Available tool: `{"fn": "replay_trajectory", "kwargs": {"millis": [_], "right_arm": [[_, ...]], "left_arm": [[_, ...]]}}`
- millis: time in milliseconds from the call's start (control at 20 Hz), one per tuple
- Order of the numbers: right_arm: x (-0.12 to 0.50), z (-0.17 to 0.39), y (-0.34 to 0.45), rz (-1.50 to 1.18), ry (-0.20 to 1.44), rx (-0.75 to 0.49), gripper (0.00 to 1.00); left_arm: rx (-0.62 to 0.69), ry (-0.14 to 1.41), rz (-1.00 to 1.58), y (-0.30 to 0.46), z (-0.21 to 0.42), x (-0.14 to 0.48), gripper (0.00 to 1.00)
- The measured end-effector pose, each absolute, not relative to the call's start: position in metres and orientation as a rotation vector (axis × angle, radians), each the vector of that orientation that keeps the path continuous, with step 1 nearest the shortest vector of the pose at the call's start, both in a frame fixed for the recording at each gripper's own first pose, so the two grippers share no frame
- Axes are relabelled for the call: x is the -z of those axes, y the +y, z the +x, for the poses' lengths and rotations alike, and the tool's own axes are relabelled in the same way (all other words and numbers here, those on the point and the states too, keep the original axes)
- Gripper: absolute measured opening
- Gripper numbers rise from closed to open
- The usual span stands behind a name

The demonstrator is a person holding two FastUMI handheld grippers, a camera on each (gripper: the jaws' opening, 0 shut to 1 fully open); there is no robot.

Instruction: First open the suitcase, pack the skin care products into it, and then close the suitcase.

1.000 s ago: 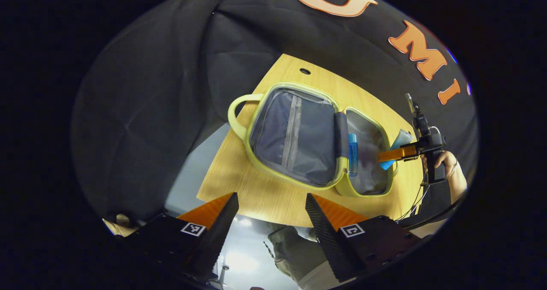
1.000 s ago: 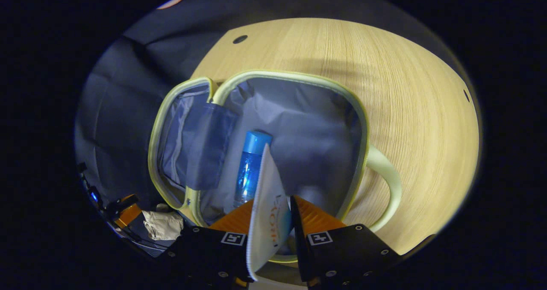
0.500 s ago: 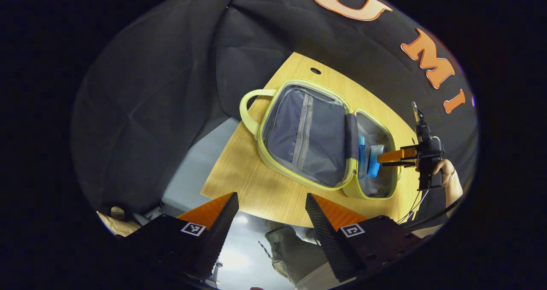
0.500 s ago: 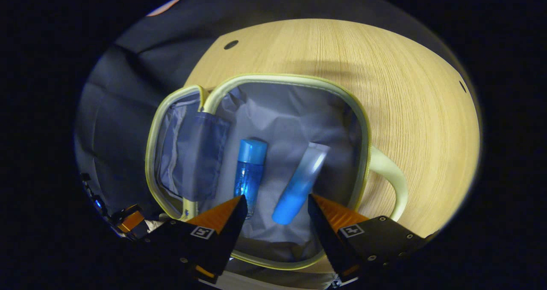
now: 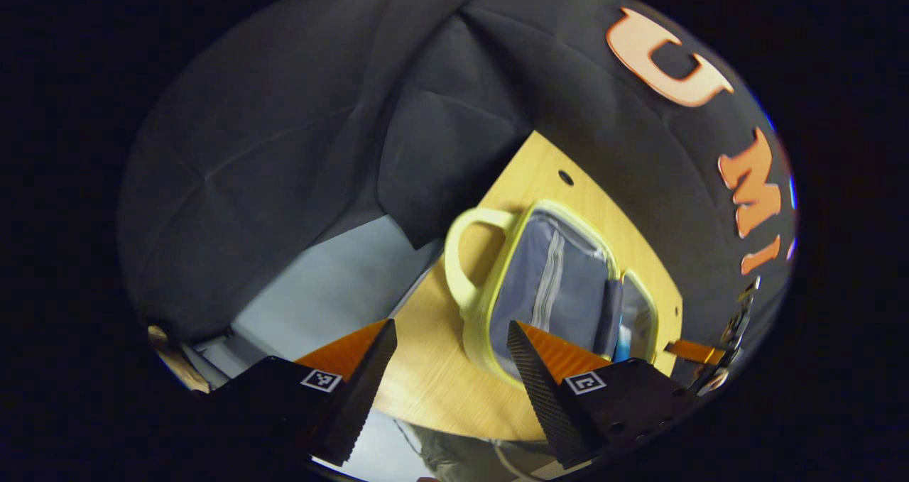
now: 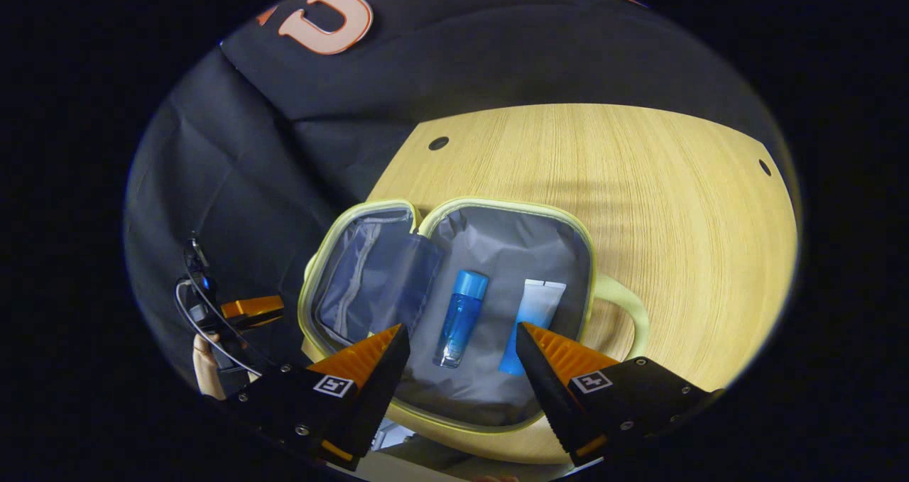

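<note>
**A:** What has just changed? Take us left to right.

**B:** In the right gripper view, at far left, the left gripper (image 6: 252, 308) sits beside the suitcase (image 6: 454, 311), held by a hand (image 6: 206, 368). A second ago our right gripper (image 6: 460, 340) was clamped on the white-and-blue tube (image 6: 534, 315) over the case. Now it is released and empty, its fingers spread wide and drawn back above the near rim. The tube lies flat in the right-hand half, just beside the blue bottle (image 6: 460, 317), apart from it.

**A:** And the left gripper?

**B:** In the left gripper view, our left gripper (image 5: 452, 358) is also released, holding nothing. It has swung nearer the lid side; the looped handle (image 5: 465, 262) now sits just beyond its fingertips.

**A:** So where does that leave the task?

**B:** We judge packing done, as both products rest inside. Closing remains: folding the lid half (image 6: 362, 276) over and running the zip.

**A:** Describe the materials.

**B:** The case is soft-sided with rounded corners, pale yellow-green piping and a crinkled grey fabric lining. The lid holds a mesh pocket with a pale zip strip. The bottle is a clear blue cylinder with an opaque cap. The tube is flattened, fading white to blue. Everything rests on a light wood-grain table (image 6: 675, 205).
</note>
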State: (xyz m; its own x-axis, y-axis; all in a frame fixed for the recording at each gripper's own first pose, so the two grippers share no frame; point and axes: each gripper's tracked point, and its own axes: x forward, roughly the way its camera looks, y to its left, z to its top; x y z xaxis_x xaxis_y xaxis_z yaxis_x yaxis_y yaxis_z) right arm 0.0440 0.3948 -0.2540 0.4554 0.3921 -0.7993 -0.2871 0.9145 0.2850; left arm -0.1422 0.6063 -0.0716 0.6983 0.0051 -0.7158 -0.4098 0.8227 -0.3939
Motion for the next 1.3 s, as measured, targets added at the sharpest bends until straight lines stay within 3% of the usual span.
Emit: {"fn": "replay_trajectory", "kwargs": {"millis": [550, 700, 750, 800, 950, 1100, 1300], "right_arm": [[0.228, 0.042, 0.336, 0.274, 0.971, -0.23, 0.96], [0.221, 0.046, 0.323, 0.318, 0.958, -0.193, 0.96], [0.22, 0.047, 0.317, 0.323, 0.954, -0.18, 0.96], [0.221, 0.047, 0.312, 0.326, 0.952, -0.171, 0.96], [0.224, 0.045, 0.306, 0.318, 0.961, -0.168, 0.96], [0.225, 0.046, 0.3, 0.319, 0.961, -0.173, 0.96], [0.216, 0.055, 0.297, 0.339, 0.946, -0.205, 0.96]], "left_arm": [[-0.207, 0.735, -0.814, 0.634, -0.057, 0.11, 0.98], [-0.23, 0.748, -0.836, 0.635, -0.043, 0.126, 0.93], [-0.21, 0.732, -0.865, 0.63, -0.036, 0.124, 0.87], [-0.186, 0.731, -0.894, 0.622, -0.03, 0.124, 0.67], [-0.258, 0.781, -0.884, 0.633, -0.025, 0.147, 0.23], [-0.224, 0.749, -0.789, 0.618, -0.038, 0.113, 0.08], [-0.174, 0.672, -0.609, 0.592, -0.045, 0.027, 0.08]]}}
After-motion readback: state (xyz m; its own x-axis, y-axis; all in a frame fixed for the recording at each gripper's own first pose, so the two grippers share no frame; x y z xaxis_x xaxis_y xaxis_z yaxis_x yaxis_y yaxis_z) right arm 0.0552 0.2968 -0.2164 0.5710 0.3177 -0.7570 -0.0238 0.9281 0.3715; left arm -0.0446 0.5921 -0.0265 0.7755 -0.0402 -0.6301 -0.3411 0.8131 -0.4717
